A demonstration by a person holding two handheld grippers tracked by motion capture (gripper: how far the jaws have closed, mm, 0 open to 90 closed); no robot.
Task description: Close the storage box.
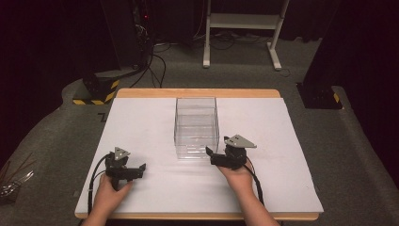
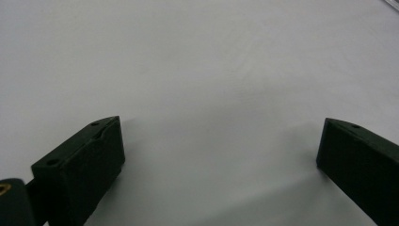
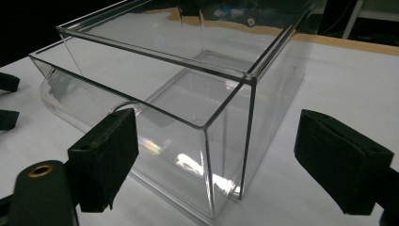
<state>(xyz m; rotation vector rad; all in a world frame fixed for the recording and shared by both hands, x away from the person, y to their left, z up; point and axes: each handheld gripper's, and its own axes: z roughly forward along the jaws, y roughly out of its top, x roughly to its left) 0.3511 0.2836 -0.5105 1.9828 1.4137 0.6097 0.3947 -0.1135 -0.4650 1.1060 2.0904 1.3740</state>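
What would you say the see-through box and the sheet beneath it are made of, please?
The clear box looks like rigid acrylic or similar plastic: glossy walls with sharp highlights, and the table shows through them. The white sheet seems to be matte paper or thin board, flat and free of glare, lying on a wood-edged table.

One clear box (image 1: 196,126), two tongs (image 1: 141,168).
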